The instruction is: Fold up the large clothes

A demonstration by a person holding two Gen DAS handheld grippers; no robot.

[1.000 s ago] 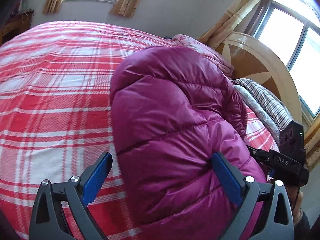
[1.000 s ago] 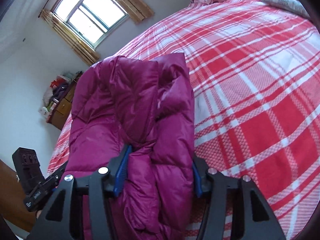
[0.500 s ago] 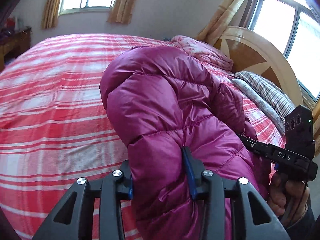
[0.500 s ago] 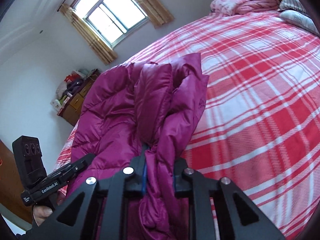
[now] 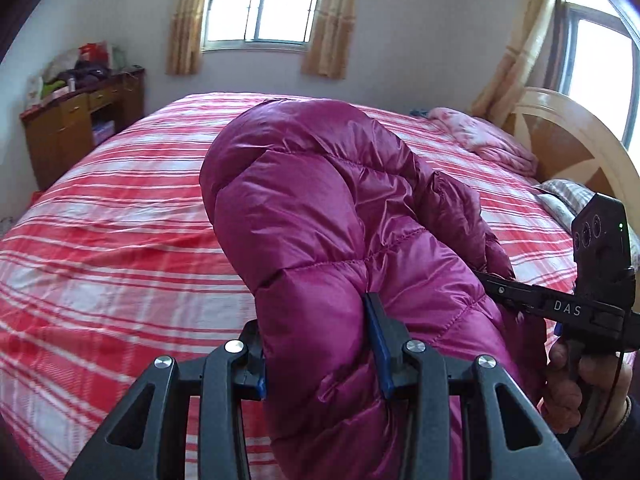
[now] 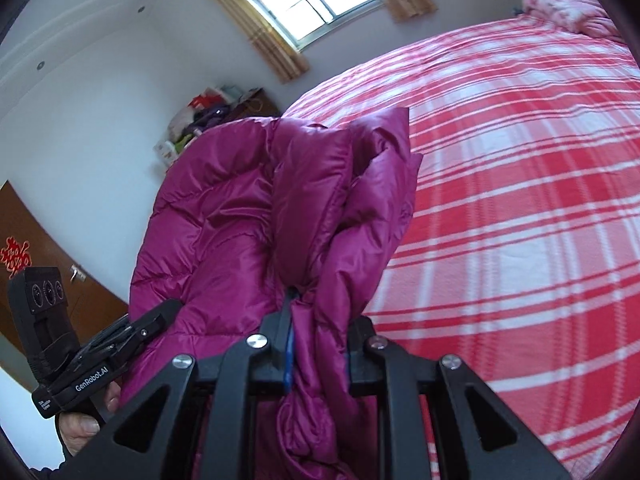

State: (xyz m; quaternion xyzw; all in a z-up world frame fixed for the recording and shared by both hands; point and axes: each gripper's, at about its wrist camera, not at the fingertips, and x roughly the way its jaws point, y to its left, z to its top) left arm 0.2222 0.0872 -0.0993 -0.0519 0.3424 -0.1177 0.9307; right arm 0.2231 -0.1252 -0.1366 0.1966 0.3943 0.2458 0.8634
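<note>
Right up close, the left tongs (image 5: pixel 320 354) are clamped on a thick puffy roll of the magenta down jacket (image 5: pixel 320 216), blue pads sunk into the quilting, jaws held well apart by the bulk between them. Over on the other side, the right tongs (image 6: pixel 318 344) are pinched much narrower on a gathered fold of the same jacket, fabric bunching up and spilling out past the pads. The jacket hangs doubled between the two grips, humped up off the bed (image 5: pixel 120 240), with its far end standing as a loose flap in the right wrist view. So where are we? I'd call it mid-fold: the garment looks bundled over on itself, but nothing is laid flat or squared yet, and there's no neat stack anywhere. What's left, by my read, is setting it down on that red plaid bedspread, smoothing it and finishing the fold. Beyond it, plenty of open bed; a pink quilt (image 5: pixel 492 140) sits by the headboard (image 5: pixel 576 140), a cluttered cabinet (image 5: pixel 76 128) at the far wall.
</note>
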